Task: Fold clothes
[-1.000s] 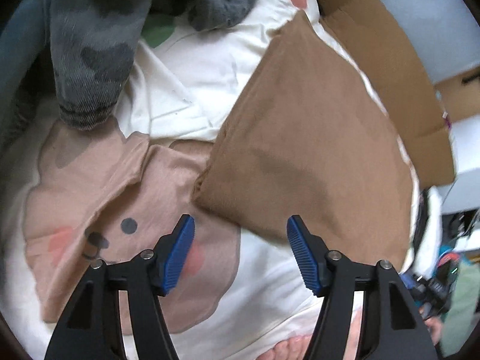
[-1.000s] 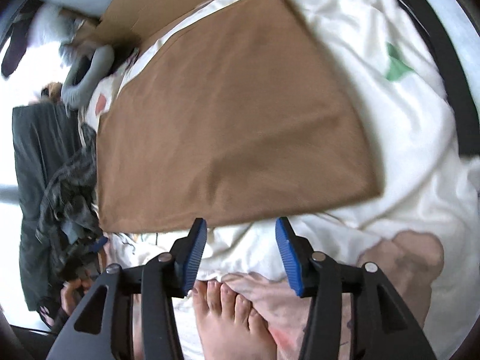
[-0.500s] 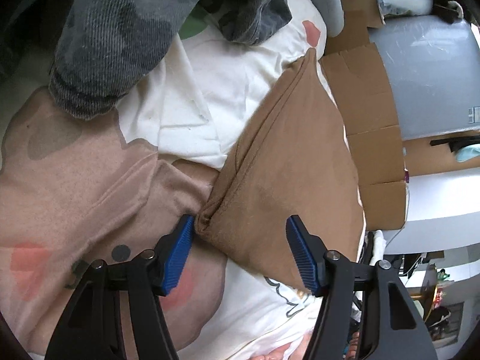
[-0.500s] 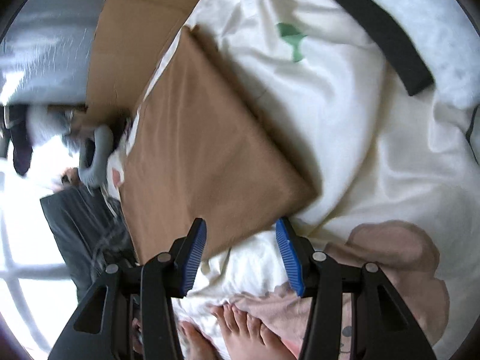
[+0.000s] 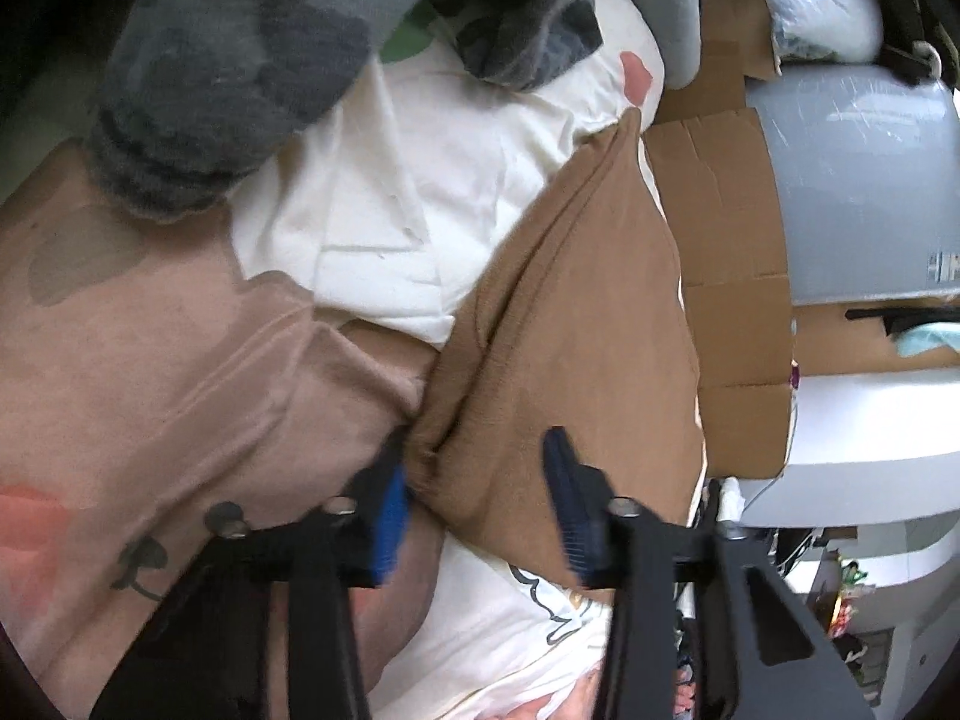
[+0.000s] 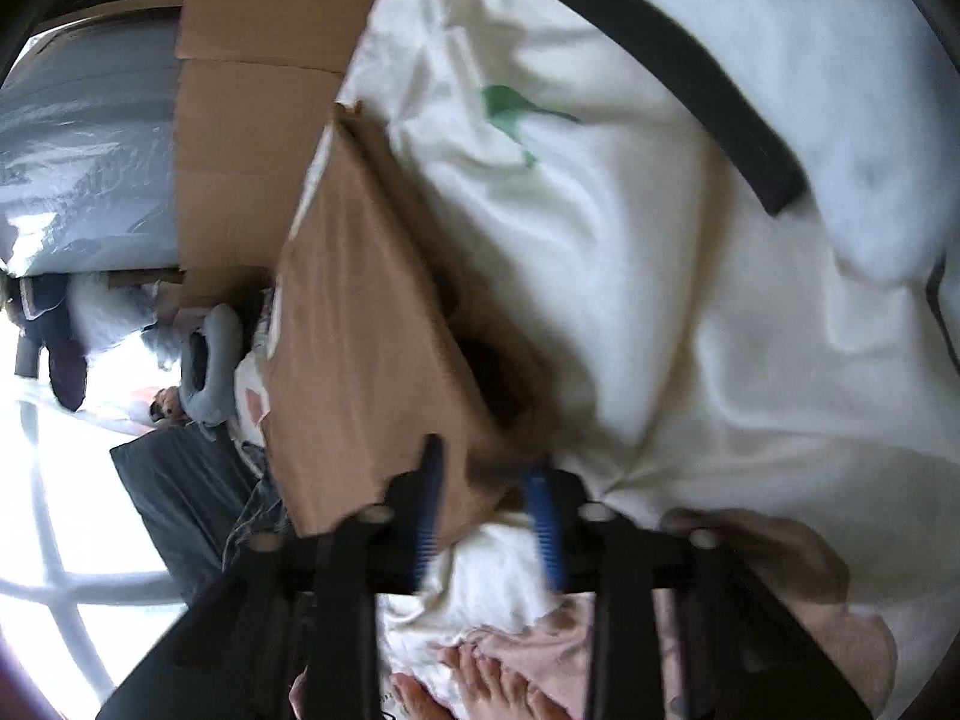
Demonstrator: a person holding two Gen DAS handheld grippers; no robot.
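Cloth: brown folded garment (image 5: 576,324) lies on the cream bedspread (image 5: 384,228) of the bed, its far long side along the bed's edge next to the cardboard (image 5: 732,276). Long axis runs away from both cams, twd the far end of the bed. Left hand-held gripper (image 5: 474,510) sits at the near left corner of the garment; jaws closing, corner bunched between the blue pads, left pad touching fabric, right pad w/ a gap, so not yet pinched. Right hand-held gripper (image 6: 489,510) is at the other near corner (image 6: 480,468); jaws closing, narrower, fabric between them, but blur hides whether pads press. Both equally near, one per corner, garment straight ahead. Judgement: next is lifting the near edge and carrying it fwd over the far end; uneven grip would skew the fold. Grey camo garment (image 5: 240,60) lies at the far left.
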